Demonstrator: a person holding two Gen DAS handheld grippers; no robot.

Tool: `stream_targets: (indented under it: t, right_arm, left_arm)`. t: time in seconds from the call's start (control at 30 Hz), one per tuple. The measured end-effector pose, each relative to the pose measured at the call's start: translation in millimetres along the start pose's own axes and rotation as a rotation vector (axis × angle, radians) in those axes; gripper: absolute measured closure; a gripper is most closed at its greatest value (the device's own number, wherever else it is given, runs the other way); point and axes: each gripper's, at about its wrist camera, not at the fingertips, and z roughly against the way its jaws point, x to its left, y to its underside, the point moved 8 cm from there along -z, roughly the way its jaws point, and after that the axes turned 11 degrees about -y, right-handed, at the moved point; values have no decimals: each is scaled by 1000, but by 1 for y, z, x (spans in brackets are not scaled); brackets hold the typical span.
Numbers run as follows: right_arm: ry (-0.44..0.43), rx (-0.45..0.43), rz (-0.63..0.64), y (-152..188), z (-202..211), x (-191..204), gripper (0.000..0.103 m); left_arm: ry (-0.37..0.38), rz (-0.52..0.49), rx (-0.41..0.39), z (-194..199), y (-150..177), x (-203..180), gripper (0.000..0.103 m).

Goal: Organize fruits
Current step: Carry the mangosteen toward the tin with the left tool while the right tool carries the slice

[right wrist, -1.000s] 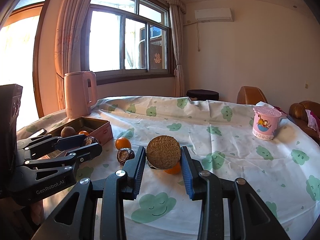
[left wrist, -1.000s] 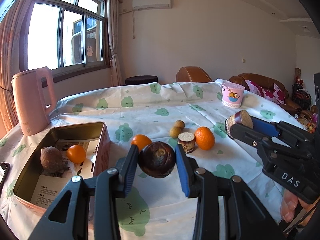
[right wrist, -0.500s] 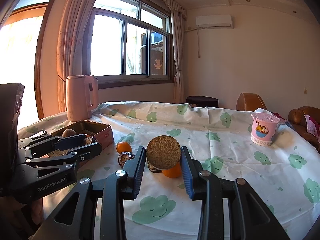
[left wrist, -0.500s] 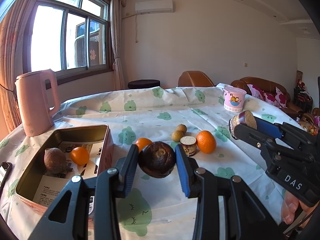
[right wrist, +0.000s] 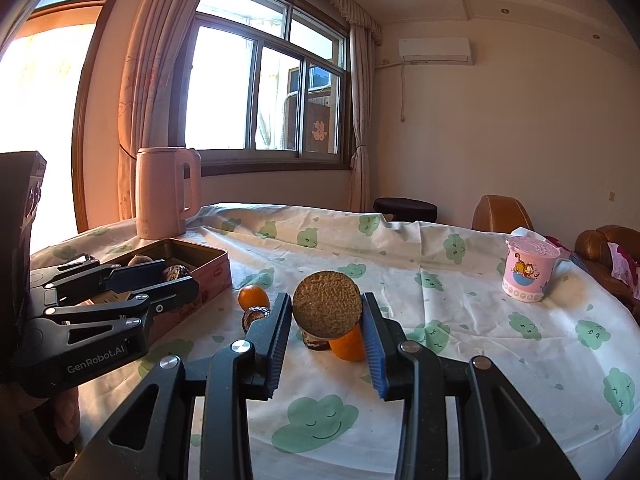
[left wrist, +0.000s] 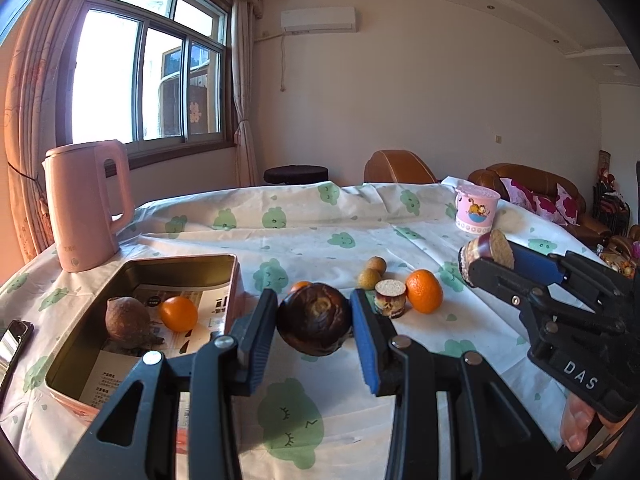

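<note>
My left gripper [left wrist: 314,320] is shut on a dark brown round fruit [left wrist: 314,318], held above the tablecloth just right of the open tin box [left wrist: 224,264]. In the tin lie a brown fruit [left wrist: 127,320] and an orange [left wrist: 178,313]. My right gripper [right wrist: 327,312] is shut on a cut fruit piece [right wrist: 327,304] whose tan flat face is turned toward the camera. On the cloth beyond lie an orange [left wrist: 425,291], another cut piece [left wrist: 390,297] and two small yellowish fruits [left wrist: 372,272]. A further orange [right wrist: 253,296] and a dark fruit [right wrist: 256,317] lie near the tin.
A pink kettle [left wrist: 86,208] stands behind the tin at the table's left. A pink cartoon cup [left wrist: 476,210] is at the far right. A phone [left wrist: 14,340] lies at the left edge. Brown sofas and a chair stand beyond the table.
</note>
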Motion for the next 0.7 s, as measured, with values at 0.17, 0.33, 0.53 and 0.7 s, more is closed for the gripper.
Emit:
stream_targets:
  t: [0.17, 0.33, 0.53, 0.7]
  right_arm:
    - [-55, 5, 30, -12, -9, 23, 66]
    - [-91, 8, 59, -27, -23, 41, 66]
    - [-139, 18, 98, -41, -40, 67, 66]
    - [-182, 37, 115, -48, -60, 86, 66]
  left_arm:
    - [-39, 44, 5, -2, -6, 29, 64]
    - [-78, 76, 18, -7, -4, 57, 64]
    - [-126, 115, 42, -15, -1, 92, 64]
    - [-164, 140, 59, -19, 1, 119, 64]
